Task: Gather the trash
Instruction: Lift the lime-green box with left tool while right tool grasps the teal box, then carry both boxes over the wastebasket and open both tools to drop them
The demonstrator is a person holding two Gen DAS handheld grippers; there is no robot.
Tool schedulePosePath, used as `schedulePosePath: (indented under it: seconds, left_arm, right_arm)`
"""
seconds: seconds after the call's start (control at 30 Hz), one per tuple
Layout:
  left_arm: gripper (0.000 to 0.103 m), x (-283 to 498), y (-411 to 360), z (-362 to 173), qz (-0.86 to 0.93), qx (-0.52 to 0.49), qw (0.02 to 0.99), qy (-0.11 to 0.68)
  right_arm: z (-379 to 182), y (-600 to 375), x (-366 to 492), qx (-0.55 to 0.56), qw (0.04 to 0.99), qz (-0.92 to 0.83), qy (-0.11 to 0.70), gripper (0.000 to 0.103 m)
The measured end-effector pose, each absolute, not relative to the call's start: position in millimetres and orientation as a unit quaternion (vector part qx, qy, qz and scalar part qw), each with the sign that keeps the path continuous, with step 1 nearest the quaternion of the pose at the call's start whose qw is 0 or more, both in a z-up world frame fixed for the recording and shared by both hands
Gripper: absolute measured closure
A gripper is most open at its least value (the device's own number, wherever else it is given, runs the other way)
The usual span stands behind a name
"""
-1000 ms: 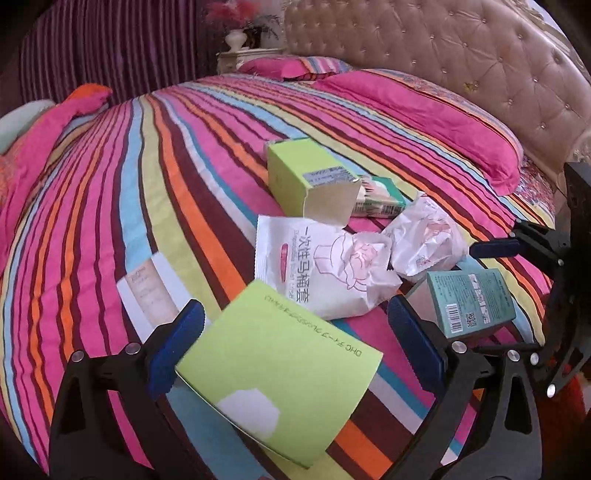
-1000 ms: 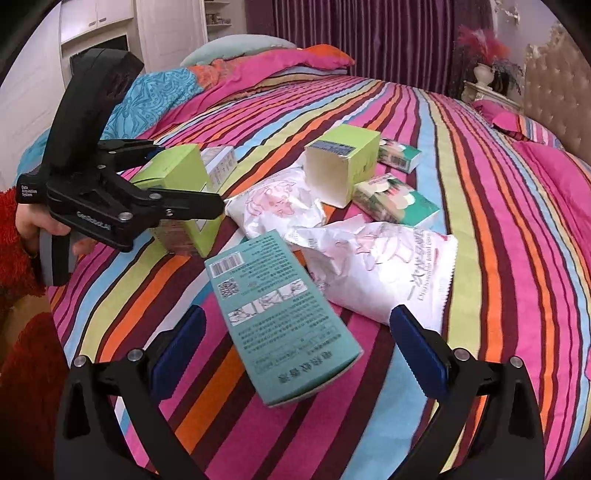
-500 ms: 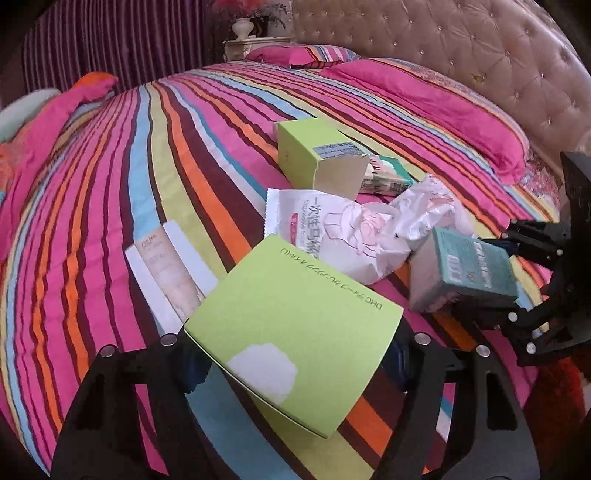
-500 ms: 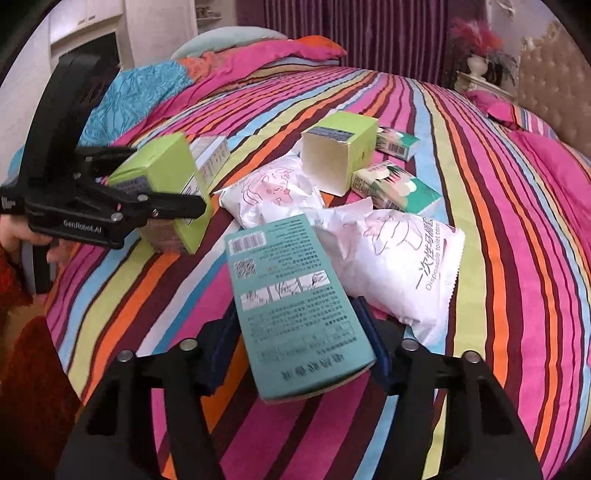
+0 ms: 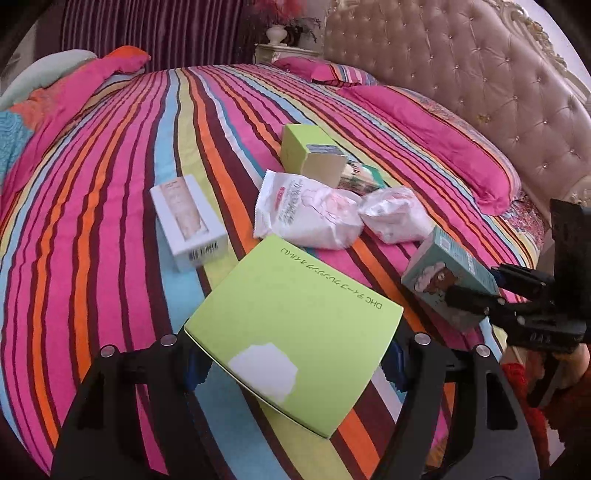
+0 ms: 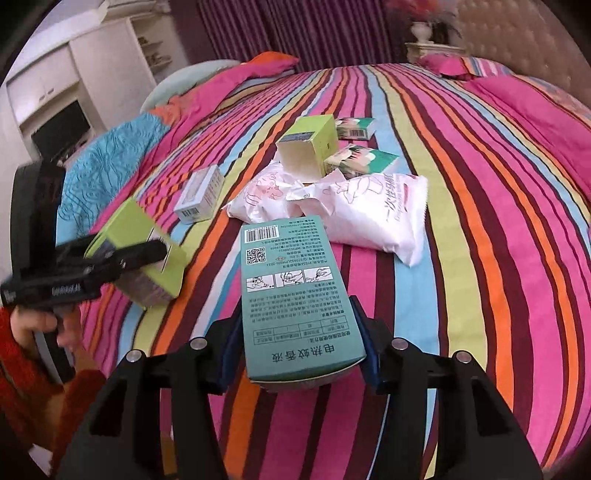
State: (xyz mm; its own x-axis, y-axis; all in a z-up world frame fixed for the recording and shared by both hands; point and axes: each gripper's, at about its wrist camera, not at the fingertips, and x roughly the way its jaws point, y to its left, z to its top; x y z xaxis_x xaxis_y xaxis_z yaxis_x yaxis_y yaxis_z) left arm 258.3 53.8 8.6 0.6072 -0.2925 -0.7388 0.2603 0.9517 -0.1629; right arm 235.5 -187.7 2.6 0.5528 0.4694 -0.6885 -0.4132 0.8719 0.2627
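Bedspread [image 5: 110,221] fills both frames, trash piled at centre.
Your left gripper [image 5: 291,363] clamps the lime box [image 5: 295,314] at lower centre; your right gripper [image 6: 299,347] clamps the teal box [image 6: 291,295], white wrappers [image 6: 369,218] just above.

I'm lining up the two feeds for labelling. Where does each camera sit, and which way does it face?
Left wrist: behind the left gripper, facing the headboard; jaws shut on the green box.
Right wrist: behind the right gripper, facing the curtains; jaws shut on the teal box.
Shared: the white packets on the striped bed.
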Motion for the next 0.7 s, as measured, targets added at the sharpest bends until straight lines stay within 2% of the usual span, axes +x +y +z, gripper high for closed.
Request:
schedulePosePath:
  seconds: [0.4, 0.7]
  left_arm:
    - [0.032, 175, 38, 28, -0.18, -0.014, 0.903, 0.39]
    - [0.032, 116, 22, 20, -0.197, -0.004, 0.894, 0.402]
  right_arm:
    - [31, -197, 173, 0.088, 0.885, 0.253, 0.381, 0.053]
    - [33, -192, 130, 0.095, 0.882, 0.262, 0.379, 0.053]
